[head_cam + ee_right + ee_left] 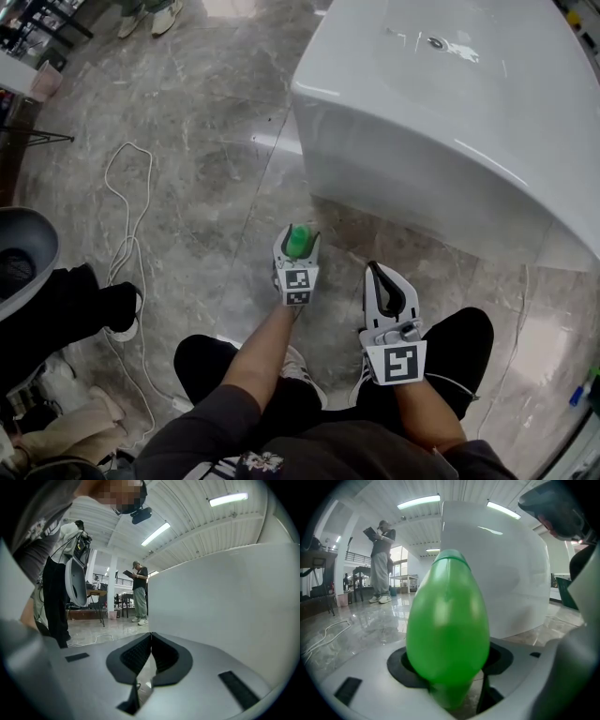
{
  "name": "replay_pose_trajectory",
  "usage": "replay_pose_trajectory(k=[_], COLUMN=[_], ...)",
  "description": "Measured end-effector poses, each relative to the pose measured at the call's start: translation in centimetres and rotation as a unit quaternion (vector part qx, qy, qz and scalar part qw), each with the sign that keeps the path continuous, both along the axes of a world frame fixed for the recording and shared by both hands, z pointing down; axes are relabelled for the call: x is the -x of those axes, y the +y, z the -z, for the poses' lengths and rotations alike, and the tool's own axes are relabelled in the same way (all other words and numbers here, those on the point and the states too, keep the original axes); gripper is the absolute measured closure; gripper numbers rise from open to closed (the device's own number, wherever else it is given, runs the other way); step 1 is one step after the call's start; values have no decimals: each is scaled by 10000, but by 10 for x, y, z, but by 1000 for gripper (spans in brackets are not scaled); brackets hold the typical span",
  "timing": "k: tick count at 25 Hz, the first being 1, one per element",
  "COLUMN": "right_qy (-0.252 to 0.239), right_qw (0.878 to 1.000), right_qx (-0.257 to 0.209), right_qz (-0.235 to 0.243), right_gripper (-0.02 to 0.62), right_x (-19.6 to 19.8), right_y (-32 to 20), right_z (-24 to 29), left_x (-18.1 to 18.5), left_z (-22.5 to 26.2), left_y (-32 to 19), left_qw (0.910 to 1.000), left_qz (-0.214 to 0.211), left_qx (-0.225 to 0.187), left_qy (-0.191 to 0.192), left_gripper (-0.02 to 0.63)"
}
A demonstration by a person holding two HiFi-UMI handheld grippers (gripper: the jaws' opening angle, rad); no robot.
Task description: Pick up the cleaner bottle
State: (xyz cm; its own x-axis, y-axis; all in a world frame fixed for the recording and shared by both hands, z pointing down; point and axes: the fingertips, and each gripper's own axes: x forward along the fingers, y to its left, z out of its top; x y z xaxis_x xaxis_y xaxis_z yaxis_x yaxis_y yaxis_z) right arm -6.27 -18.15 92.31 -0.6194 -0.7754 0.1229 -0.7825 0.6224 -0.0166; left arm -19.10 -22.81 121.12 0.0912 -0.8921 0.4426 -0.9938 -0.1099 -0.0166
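A green cleaner bottle (pixel 297 241) is held in my left gripper (pixel 296 251), low above the marble floor beside the white bathtub (pixel 450 122). In the left gripper view the green bottle (pixel 447 625) fills the middle and the black pads (pixel 401 665) close against its sides. My right gripper (pixel 384 283) hangs just right of the left one, above my knee. In the right gripper view its black pads (pixel 136 654) meet at the tips with nothing between them, so the right gripper (pixel 151 639) is shut and empty.
The bathtub's rounded wall (pixel 506 578) rises close in front of both grippers. A white cable (pixel 127 234) loops over the floor at left, near a grey round seat (pixel 23 248). A person (pixel 380 559) stands reading far back in the hall.
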Motion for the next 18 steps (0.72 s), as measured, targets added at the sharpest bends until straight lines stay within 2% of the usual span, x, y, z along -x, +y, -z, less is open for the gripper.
replay_pose_trajectory(k=[2,4,12,18], right_qy=[2,25,33,47], right_qw=[10000,10000,10000,9999], right_qx=[-8,-22,-68,70], right_qz=[-3,11,18,-79], right_gripper=[578,578,578,578], right_x=[0,0,1,0], right_y=[1,3,3,-4], right_z=[0,1,1,4], left_x=[2,3,7,6], left_z=[0,0,9,68], left_y=[-2,-2,-4,-17], left_qw=[10000,9999,9999,9994], left_qz=[32,65,127,118], left_qx=[20,32,58,-314], left_qy=[-51,-94,-77,71], left_gripper=[375,414,420,422])
